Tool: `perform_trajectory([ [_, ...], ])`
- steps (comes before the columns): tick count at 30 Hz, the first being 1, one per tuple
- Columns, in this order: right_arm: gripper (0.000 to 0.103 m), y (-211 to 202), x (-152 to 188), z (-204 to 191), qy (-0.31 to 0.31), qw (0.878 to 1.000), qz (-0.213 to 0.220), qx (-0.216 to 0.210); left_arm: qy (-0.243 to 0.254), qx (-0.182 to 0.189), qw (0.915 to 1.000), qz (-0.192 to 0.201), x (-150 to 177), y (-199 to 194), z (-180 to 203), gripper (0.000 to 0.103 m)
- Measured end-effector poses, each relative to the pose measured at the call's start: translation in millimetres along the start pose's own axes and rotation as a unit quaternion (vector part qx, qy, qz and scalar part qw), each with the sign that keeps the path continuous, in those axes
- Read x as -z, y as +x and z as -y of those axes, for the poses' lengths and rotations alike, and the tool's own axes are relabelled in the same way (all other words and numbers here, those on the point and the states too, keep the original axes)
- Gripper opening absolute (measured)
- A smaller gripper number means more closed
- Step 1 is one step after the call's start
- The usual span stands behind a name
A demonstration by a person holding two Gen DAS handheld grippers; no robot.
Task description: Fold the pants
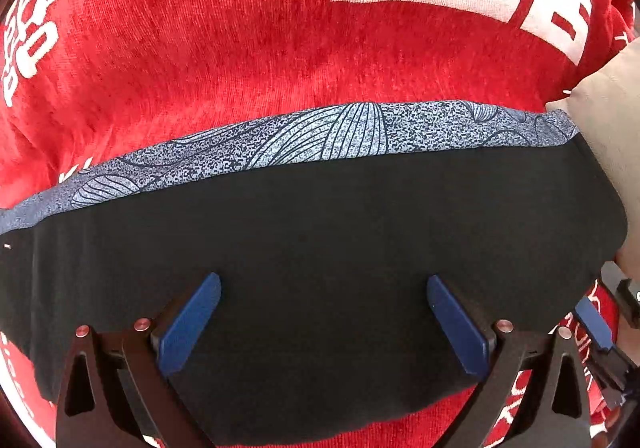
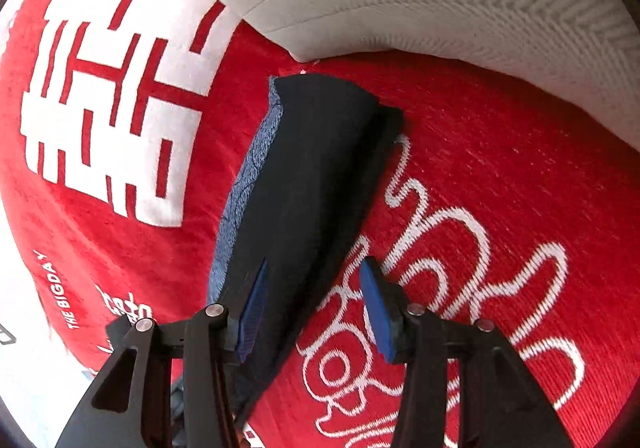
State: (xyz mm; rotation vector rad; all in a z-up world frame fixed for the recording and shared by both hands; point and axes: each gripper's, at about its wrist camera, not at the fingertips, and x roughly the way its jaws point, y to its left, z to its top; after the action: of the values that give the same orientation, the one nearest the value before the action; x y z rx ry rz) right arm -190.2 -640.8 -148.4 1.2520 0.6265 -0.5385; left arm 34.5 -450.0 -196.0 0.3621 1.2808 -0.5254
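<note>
Two hand-held grippers (image 1: 324,322) (image 2: 314,308), both apart, over pants (image 1: 320,232) on red blanket (image 1: 200,60).

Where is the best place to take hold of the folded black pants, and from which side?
Probably the short end of the pants nearest the right tongs, approached from above: there the stacked layers end in one edge, while the patterned blue band runs along the far long side.

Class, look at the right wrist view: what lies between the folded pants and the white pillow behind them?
Only bare red blanket lies between the folded pants and the white pillow; nothing else sits there. The right wrist view shows that stretch.
</note>
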Motion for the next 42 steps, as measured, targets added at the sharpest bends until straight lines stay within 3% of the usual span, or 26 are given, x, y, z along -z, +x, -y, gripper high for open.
perform_trajectory([
  [3, 0.05, 1, -4, 2, 0.005, 1.0, 0.01, -0.018, 0.0, -0.001, 1.0, -0.001, -1, 1, -13, 0.103],
  [10, 0.05, 14, -18, -8, -0.032, 0.998, 0.042, -0.033, 0.001, -0.003, 1.0, 0.003, 1, -7, -2, 0.103],
  [15, 0.049, 32, -32, -22, -0.047, 0.998, 0.03, -0.021, 0.001, -0.003, 1.0, 0.005, -2, -1, -4, 0.103],
  [17, 0.023, 38, -38, -27, -0.042, 0.999, 0.005, 0.01, 0.001, -0.003, 1.0, 0.005, -1, -1, -4, 0.103],
  [18, 0.015, 41, -41, -29, -0.043, 0.999, -0.006, 0.032, 0.002, -0.003, 1.0, 0.004, -2, -1, -4, 0.103],
  [20, 0.014, 39, -40, -40, -0.068, 0.996, -0.008, 0.049, 0.002, -0.002, 1.0, 0.003, -8, 4, -12, 0.103],
  [23, 0.013, 31, -31, -70, -0.144, 0.987, 0.007, 0.073, 0.002, 0.0, 1.0, 0.005, -8, 2, -11, 0.103],
  [33, 0.013, 13, -4, -130, -0.238, 0.97, 0.009, 0.051, 0.012, 0.001, 0.9995, 0.029, -4, 3, -15, 0.103],
  [42, 0.013, 17, 44, -184, -0.359, 0.931, -0.008, 0.063, 0.041, 0.015, 0.9981, 0.045, 0, 3, -22, 0.103],
])
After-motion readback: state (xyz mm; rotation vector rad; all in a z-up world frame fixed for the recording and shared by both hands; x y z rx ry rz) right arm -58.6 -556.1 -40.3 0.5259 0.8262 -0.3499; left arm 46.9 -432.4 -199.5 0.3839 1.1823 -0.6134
